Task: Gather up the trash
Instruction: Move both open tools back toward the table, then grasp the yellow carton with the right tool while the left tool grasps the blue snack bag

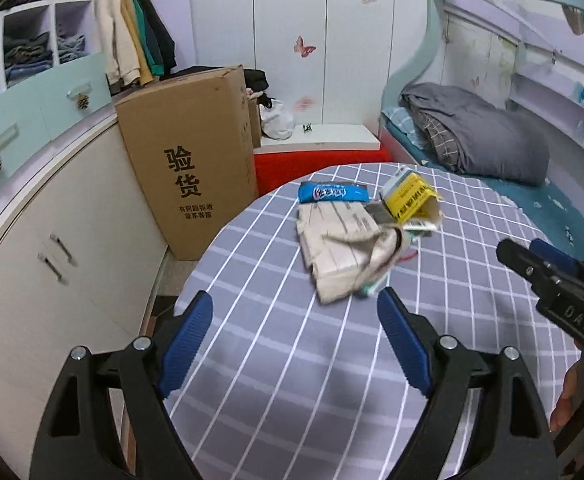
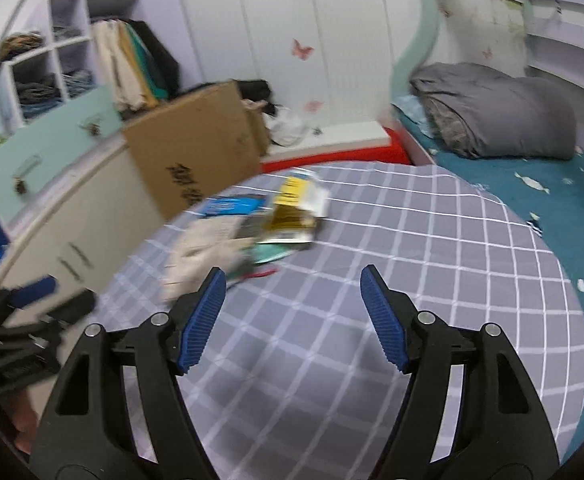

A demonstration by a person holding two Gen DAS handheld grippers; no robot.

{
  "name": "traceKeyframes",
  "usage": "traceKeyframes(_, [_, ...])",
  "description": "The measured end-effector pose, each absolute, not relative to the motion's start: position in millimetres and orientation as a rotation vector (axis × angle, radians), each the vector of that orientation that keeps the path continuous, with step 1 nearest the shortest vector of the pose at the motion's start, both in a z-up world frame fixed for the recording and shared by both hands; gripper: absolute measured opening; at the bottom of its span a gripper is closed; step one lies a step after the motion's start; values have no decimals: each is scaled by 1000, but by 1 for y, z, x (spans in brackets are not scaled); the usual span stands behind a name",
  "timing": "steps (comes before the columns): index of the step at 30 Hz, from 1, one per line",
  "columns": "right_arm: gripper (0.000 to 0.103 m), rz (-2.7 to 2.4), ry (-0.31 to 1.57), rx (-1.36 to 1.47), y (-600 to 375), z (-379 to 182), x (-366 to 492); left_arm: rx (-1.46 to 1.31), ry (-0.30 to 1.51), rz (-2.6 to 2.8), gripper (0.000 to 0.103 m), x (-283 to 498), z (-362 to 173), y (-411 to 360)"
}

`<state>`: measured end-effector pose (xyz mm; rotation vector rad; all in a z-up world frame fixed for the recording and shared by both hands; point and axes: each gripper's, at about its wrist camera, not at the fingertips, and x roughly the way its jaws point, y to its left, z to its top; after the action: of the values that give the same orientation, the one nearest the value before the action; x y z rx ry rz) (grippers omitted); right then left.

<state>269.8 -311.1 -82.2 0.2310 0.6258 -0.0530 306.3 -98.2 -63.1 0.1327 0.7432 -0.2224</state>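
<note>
Left wrist view: we look forward and down between the wide-apart blue-padded fingers of the left gripper (image 1: 295,312), low over the round table in a grey checked cloth (image 1: 292,360); the heap of crumpled paper and wrappers (image 1: 356,236) lies near, ahead.

Right wrist view: we face the same way from further right, blurred, across the cloth (image 2: 412,260).

Shared: the heap (image 2: 251,236), the tall brown cardboard box (image 1: 187,160) (image 2: 195,148), the folded grey quilt (image 1: 480,132) (image 2: 496,112). Each view catches the other gripper at its edge.

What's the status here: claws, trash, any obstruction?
Left claw open, empty, short of the trash pile. Right claw open, empty, beside the pile. Trash lies untouched on the checked tablecloth. Nothing in the way.
</note>
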Motion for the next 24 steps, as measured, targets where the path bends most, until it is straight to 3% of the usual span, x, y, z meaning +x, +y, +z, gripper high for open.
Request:
traceKeyframes(18, [69,-7,784,236,-342,-131,398,80,874,-256,84,453,-88,-137])
traceKeyframes(19, [66,-1,786,243,-343,-131,400,69,891,-262,84,461,-91,-140])
traceKeyframes(20, [54,10,795,260,-346,-132,405,64,903,-265,84,466,-94,-142])
traceKeyframes(24, [28,39,829,311,-353,-138,416,71,895,-272,84,486,-101,-153])
